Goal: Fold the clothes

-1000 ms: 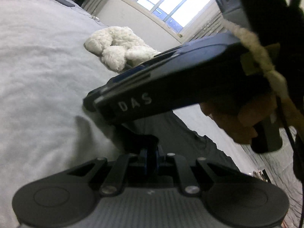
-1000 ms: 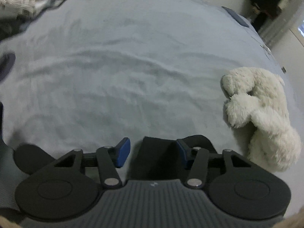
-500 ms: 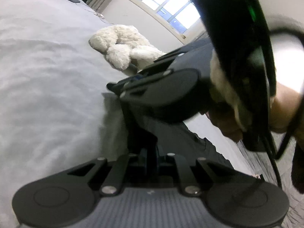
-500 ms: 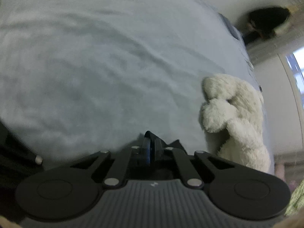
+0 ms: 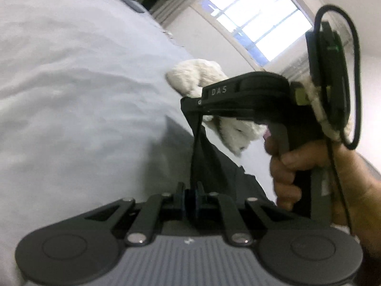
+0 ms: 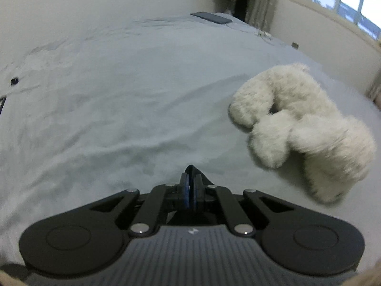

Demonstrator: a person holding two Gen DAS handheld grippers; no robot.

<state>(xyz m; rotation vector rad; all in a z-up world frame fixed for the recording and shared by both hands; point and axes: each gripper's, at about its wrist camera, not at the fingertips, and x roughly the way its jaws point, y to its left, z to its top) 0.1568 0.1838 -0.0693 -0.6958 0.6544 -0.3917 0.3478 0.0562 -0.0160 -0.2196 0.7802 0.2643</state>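
The dark cloth point(image 5: 202, 157) is soft and floppy. I think it is light, and it bends and sags wherever nothing holds it. It will not break, but it can slip out of a weak pinch. The best places to grab it look like the corners or the edge, one in each claw, so it can be pulled flat and laid over itself.

In the left wrist view, the left gripper point(image 5: 190, 196) is at 6 o'clock. Its two fingers are squeezed together on the dark cloth. From there the cloth goes up in a tight strip toward 12 o'clock. At about 1 o'clock the other tool is seen from the side, with a hand point(image 5: 290, 174) wrapped around its handle at 3 o'clock. The tip of that tool pinches the top of the strip. More cloth lies on the gray bed point(image 5: 71, 95) below, sloping toward 4 o'clock. This view shows the cloth pulled between both claws, and the hand. The other view does not show those.

In the right wrist view, the right gripper point(image 6: 189, 190) is at 6 o'clock. Its fingers are pressed together, with only a small dark peak of cloth poking out above them. This view shows the whole fluffy white toy point(image 6: 302, 124) at 3 o'clock, well apart from the claw. It also shows a flat dark thing point(image 6: 210, 17) far off at 12 o'clock. The wide bed has lots of room to lay the cloth down.
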